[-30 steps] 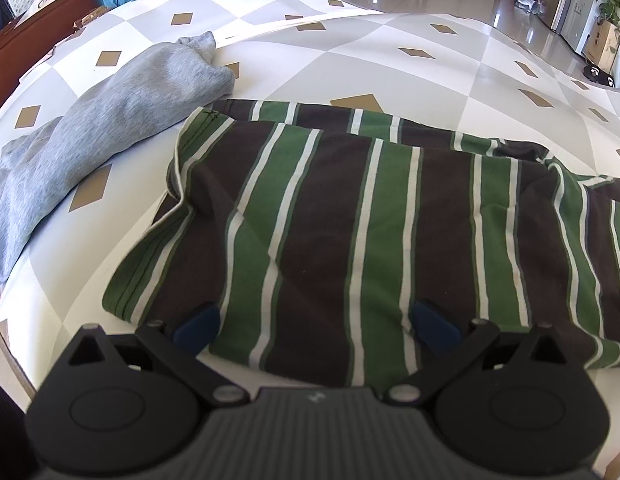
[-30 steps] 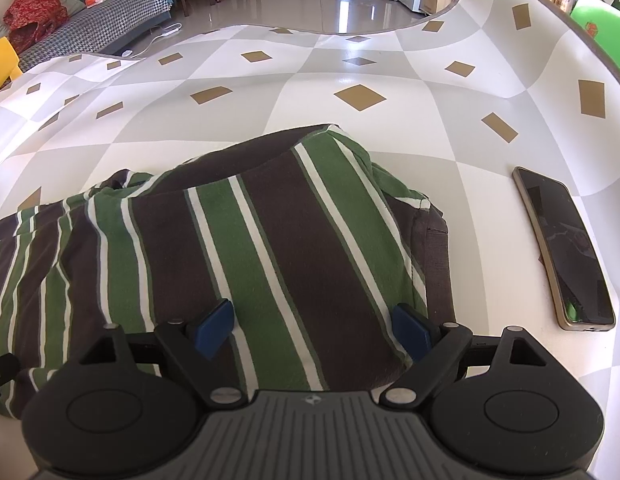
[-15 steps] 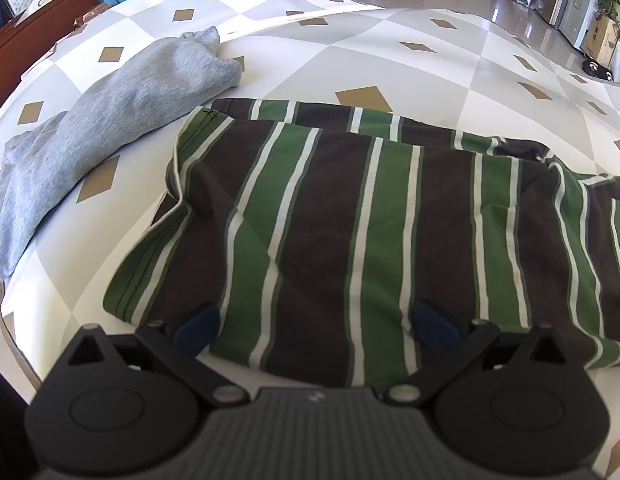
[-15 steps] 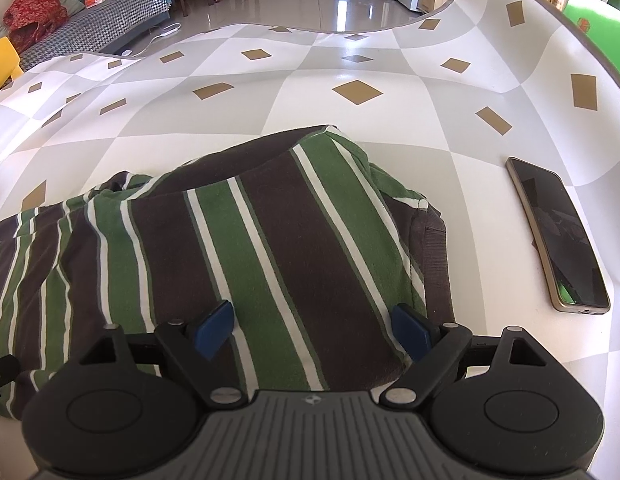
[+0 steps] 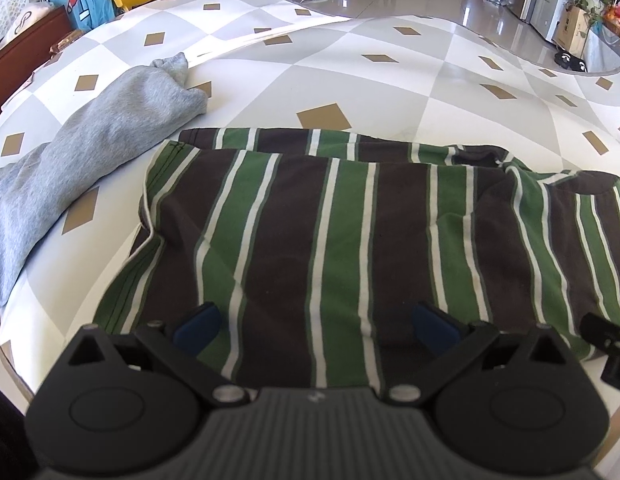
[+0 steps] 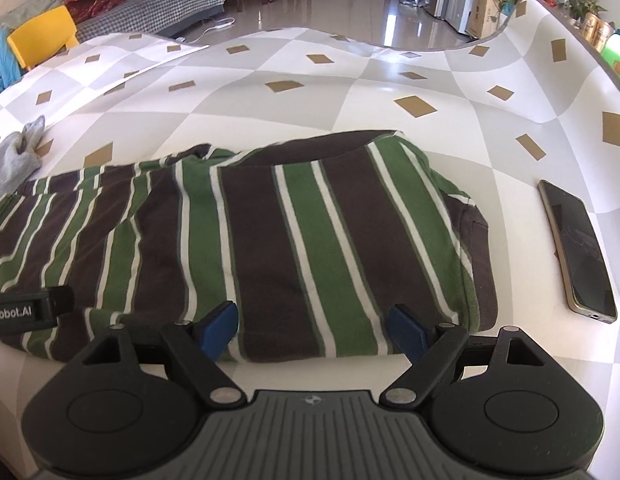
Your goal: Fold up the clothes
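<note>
While brown-and-green striped knit shirt lies part-folded at near tabletop edge, left gripper and right gripper hover spread, empty. Step: between folds. Next: pinch near hem at both points.

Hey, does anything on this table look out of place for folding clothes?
Yes: a phone lies flat on the tablecloth, just right of the striped shirt. It is not clothing and sits near the folding area. The grey garment lies crumpled, unfolded, at the left.
</note>
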`<action>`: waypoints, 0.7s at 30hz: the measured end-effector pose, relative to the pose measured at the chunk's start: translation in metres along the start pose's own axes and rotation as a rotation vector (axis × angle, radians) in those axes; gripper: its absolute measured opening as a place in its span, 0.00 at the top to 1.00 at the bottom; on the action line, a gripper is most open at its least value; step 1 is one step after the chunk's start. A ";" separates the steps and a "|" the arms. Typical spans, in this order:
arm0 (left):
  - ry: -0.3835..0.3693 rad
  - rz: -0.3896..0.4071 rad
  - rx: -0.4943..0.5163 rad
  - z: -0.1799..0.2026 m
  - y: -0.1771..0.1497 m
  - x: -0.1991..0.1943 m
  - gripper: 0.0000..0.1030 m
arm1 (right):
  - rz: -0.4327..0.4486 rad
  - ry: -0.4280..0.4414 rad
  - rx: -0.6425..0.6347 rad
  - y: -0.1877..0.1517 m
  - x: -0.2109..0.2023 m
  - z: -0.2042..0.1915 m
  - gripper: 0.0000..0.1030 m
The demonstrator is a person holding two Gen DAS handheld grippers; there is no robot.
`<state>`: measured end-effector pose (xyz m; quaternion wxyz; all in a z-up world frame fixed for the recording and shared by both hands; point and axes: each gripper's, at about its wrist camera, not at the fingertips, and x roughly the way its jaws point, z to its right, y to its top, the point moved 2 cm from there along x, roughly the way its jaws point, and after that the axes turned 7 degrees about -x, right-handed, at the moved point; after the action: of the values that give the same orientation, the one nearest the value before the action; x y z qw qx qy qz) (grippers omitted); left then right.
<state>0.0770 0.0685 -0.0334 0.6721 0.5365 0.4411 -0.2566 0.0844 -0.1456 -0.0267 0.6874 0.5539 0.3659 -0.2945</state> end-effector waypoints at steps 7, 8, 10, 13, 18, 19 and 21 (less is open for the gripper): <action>-0.011 -0.015 0.016 0.002 -0.004 0.002 0.00 | -0.041 -0.013 -0.024 -0.009 0.004 -0.002 0.19; -0.009 -0.020 0.019 0.002 -0.005 0.003 0.00 | -0.038 -0.012 -0.022 -0.010 0.004 -0.002 0.19; -0.005 -0.027 0.023 0.002 -0.007 0.004 0.00 | -0.038 -0.013 -0.020 -0.011 0.004 -0.001 0.19; -0.002 -0.035 0.030 0.002 -0.010 0.004 0.00 | -0.033 -0.017 -0.022 -0.012 0.003 -0.002 0.19; -0.004 -0.042 0.024 -0.001 -0.012 0.003 0.00 | -0.040 -0.013 -0.005 -0.011 0.002 0.000 0.19; -0.003 -0.042 0.027 -0.001 -0.012 0.003 0.00 | -0.037 -0.012 0.002 -0.011 0.001 0.000 0.19; -0.004 -0.043 0.026 -0.002 -0.012 0.002 0.00 | -0.014 -0.004 0.020 -0.009 -0.003 0.001 0.19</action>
<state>0.0672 0.0669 -0.0413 0.6601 0.5352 0.4479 -0.2779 0.0754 -0.1486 -0.0287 0.6806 0.5575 0.3655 -0.3039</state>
